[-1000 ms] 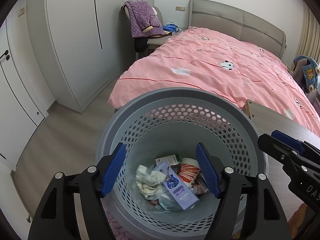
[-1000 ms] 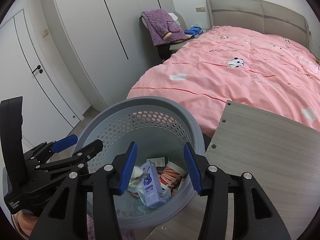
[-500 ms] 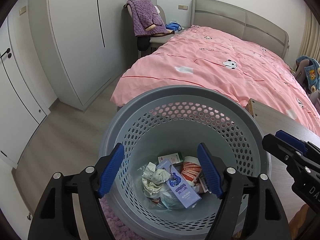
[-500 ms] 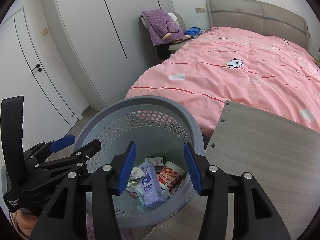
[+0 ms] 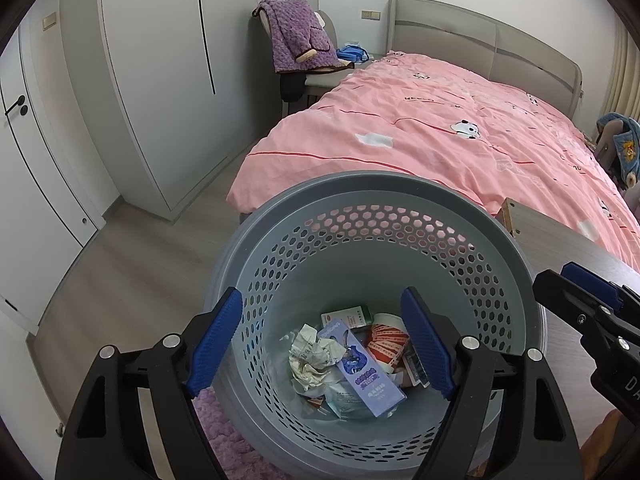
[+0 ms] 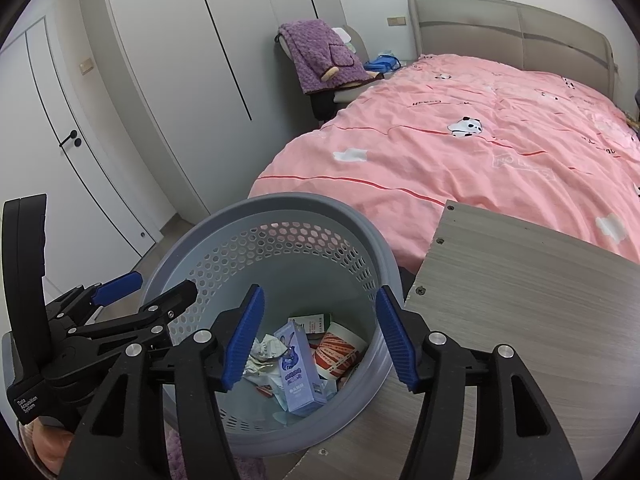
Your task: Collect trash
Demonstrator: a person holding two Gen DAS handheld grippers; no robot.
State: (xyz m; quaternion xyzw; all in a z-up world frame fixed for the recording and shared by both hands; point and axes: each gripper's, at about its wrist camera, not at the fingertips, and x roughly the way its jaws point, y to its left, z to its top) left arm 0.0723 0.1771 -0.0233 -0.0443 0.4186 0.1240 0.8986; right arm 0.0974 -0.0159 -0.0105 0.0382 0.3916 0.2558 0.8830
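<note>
Bin: one grey perforated basket [image 5: 516, 256], standing on the floor against the edge of one wood-grain tabletop [image 6: 540, 300], which lies at its 3 o'clock in the right wrist view.
Trash in the bin: all of it at the bottom; one tall lilac carton [image 5: 362, 372] with a cartoon figure and blue print too small to read, one crumpled paper wad [image 5: 308, 356] at its 9 o'clock, one white-and-green box [image 5: 352, 316] at 12 o'clock, one cup with red-and-white bands [image 5: 386, 340] at 2 o'clock; smaller scraps underneath cannot be counted.
Left gripper [image 5: 322, 344]: over the bin mouth, jaws opening, nothing between the pads.
Right gripper [image 6: 320, 340]: also over the bin, jaws opening, nothing gripped.
Writing: white lettering "Data Acquisition System" on the left gripper's body, seen in the right wrist view.
Room: one bed with a pink quilt [image 6: 480, 152] at 12 o'clock beyond the bin; one purple blanket [image 5: 296, 36] draped on a chair.
</note>
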